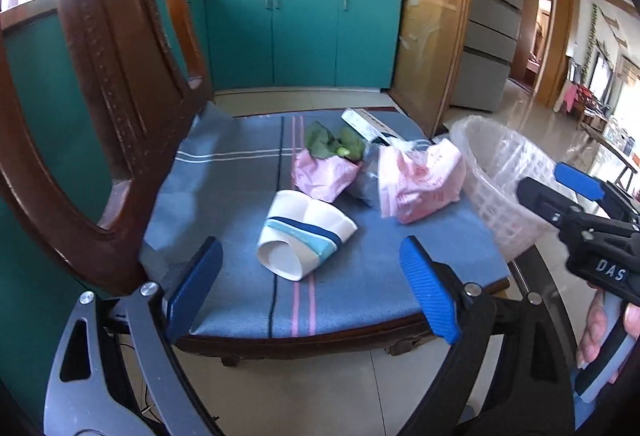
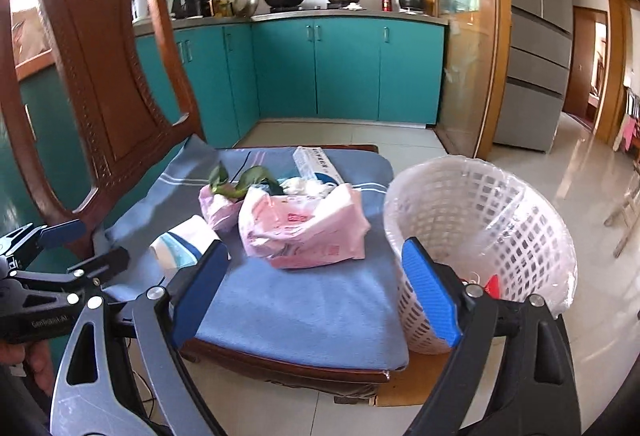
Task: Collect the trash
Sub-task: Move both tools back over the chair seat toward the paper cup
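Trash lay on the chair's blue cushion (image 1: 224,195), beside the lined basket (image 2: 480,228): pink bags (image 2: 304,228), then a crushed paper cup (image 1: 304,236). Both the left tool (image 1: 312,292) and right tool (image 2: 316,288) gaped, empty; approach seemed underway, with the cup likely next.

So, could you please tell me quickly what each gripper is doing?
Left gripper: open, holding nothing.
Right gripper: open, holding nothing.

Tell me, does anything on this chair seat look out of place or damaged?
Yes. A paper cup lies on its side on the blue cushion, squashed out of round. Behind it sit crumpled pink bags, loose green leaves and a white box. All of it is litter on the seat, beside the white basket.
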Motion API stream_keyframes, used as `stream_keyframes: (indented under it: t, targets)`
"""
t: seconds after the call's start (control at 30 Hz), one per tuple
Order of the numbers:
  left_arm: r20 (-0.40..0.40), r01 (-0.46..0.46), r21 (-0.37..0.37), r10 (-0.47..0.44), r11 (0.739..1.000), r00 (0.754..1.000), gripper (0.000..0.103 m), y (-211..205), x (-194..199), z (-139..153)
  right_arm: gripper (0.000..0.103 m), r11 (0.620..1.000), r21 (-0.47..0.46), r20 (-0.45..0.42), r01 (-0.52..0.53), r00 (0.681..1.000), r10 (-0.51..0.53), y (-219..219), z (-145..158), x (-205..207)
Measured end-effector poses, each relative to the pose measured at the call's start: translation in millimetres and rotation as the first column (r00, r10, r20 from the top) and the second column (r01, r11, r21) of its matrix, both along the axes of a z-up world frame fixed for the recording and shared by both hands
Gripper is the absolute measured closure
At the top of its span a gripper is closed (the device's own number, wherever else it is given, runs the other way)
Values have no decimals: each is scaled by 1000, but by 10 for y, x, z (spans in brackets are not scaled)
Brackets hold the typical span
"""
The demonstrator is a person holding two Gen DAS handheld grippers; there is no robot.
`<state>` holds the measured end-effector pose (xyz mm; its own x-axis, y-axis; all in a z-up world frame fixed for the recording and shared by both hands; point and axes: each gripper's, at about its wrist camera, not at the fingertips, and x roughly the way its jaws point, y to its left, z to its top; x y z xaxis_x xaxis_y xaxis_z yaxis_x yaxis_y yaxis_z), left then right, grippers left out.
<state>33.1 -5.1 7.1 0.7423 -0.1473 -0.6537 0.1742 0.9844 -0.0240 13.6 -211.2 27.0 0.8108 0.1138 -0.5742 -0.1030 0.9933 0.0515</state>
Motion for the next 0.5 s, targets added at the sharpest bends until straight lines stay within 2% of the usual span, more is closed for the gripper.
stream_keyframes:
  t: [0.5]
  targets:
    - [-19, 9, -8, -10, 1000, 1000, 12, 0, 3, -30, 16, 1000, -6, -17, 9, 1000, -9, -28, -62, -7]
